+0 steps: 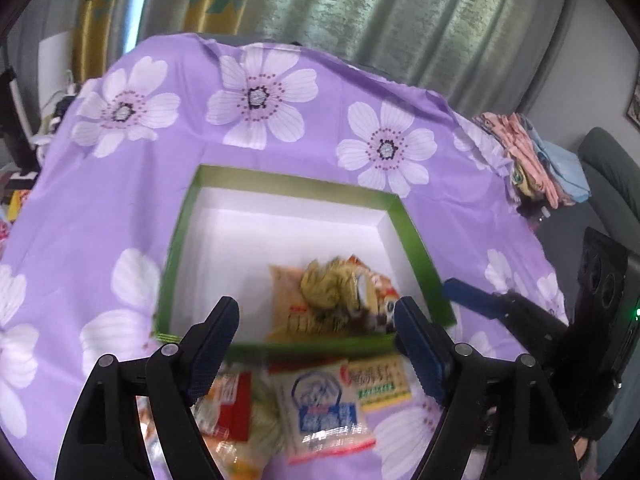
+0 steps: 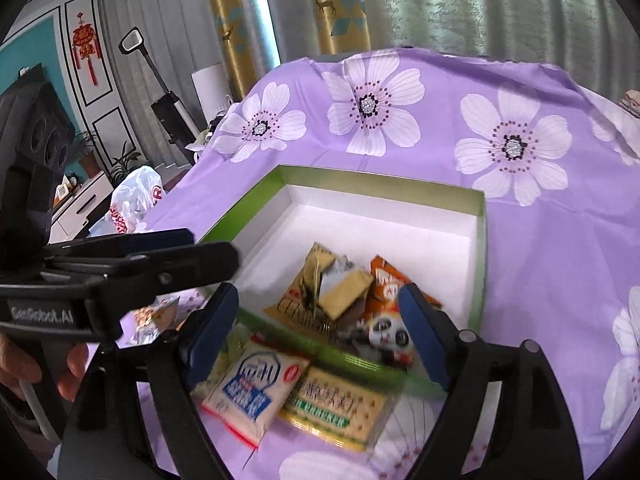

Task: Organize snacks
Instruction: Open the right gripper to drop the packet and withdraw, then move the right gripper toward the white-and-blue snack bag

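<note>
Purple floral cloth point(image 1: 280, 140) — green box point(image 1: 288, 182) long axis crosswise, both tongs point(image 1: 316, 344) wide, empty.

Grey-green curtains point(image 2: 500, 4) are hung behind – gold drapes point(image 2: 236, 28) beside them; a teal wall point(image 2: 36, 46) is seen left.

- One green box point(image 2: 482, 240) with a white inside.
- About four snack packets in the box point(image 2: 344, 288); the exact count is unclear.
- At least three packets point(image 2: 256, 392) outside, on the cloth.
- Two grippers point(image 1: 316, 344).
</note>
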Demonstrator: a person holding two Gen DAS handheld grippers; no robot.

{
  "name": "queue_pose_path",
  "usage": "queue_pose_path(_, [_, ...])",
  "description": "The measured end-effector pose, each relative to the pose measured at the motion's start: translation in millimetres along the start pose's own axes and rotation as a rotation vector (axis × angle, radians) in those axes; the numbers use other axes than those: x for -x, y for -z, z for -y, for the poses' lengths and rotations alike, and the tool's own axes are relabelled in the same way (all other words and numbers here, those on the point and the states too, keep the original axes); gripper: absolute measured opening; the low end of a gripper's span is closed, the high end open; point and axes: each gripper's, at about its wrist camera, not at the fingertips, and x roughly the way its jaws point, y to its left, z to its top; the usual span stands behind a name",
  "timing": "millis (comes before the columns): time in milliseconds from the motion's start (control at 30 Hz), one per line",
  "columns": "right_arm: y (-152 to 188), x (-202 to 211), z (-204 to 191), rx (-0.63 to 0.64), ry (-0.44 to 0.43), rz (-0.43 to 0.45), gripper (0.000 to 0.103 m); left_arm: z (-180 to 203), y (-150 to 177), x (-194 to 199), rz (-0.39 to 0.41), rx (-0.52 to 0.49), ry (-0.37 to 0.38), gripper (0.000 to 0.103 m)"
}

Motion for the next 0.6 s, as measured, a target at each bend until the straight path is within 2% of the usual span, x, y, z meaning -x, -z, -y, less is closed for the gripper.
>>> queue_pose_path(467, [39,61,-21,0.001,0.028,0.027,0.085,6,52,67,0.055,-0.038,-0.060,0.080])
queue_pose_path(600, [46,75,-27,0.006,0.027,0.032,0.085,6,61,75,0.048,-0.026,-0.048,0.080])
